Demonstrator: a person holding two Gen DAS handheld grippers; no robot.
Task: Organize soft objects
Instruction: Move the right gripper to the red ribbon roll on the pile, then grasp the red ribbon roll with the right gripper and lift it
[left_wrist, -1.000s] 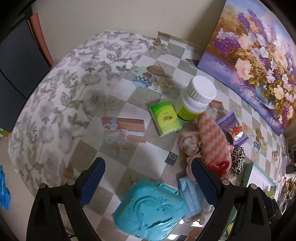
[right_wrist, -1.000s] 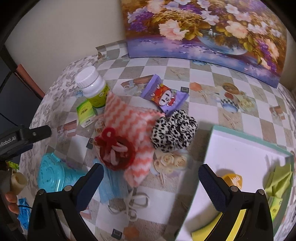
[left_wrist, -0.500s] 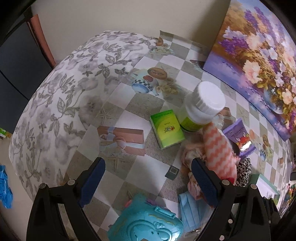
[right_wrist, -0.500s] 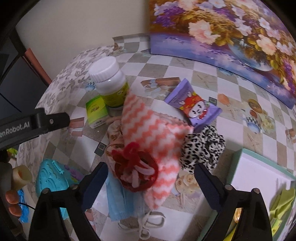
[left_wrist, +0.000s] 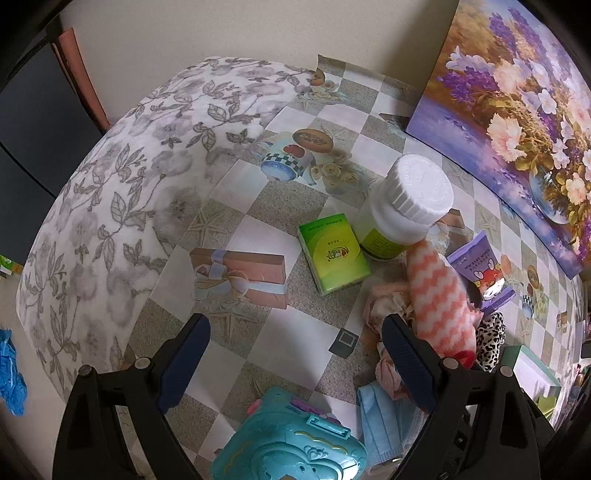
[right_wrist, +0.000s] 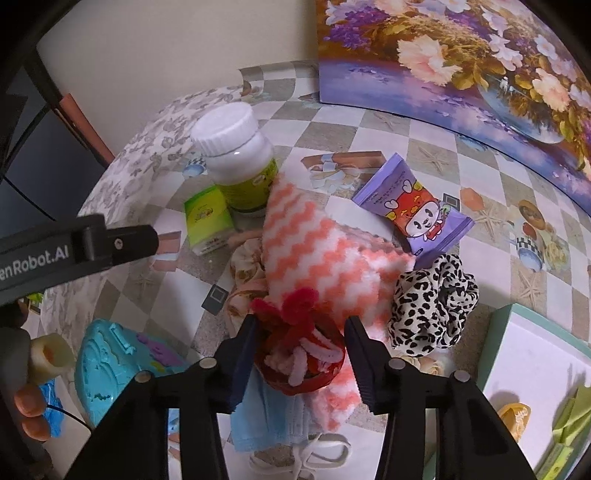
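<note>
A red fuzzy ring (right_wrist: 301, 354) with pink fuzzy strands lies on an orange-and-white zigzag cloth (right_wrist: 317, 258). My right gripper (right_wrist: 301, 325) points down over it; its jaws are closing, with the ring between them and both pads against its sides. A leopard-print scrunchie (right_wrist: 432, 306) sits just right of the cloth, a beige floral scrunchie (right_wrist: 247, 266) left of it, and a blue face mask (right_wrist: 273, 417) below. My left gripper (left_wrist: 295, 325) hangs open over bare tablecloth, holding nothing, with the zigzag cloth (left_wrist: 436, 295) by its right finger.
A white bottle (right_wrist: 236, 155), a green tissue pack (right_wrist: 207, 221) and a purple wipes pack (right_wrist: 413, 210) stand behind the pile. A turquoise toy case (right_wrist: 110, 362) lies at the left. A teal-rimmed white box (right_wrist: 517, 332) with yellow and green items is at the right. A flower painting leans at the back.
My right gripper moved left from beside the box to over the red fuzzy ring, and its wide-open jaws narrowed onto it. The left gripper has barely moved and stays open.
</note>
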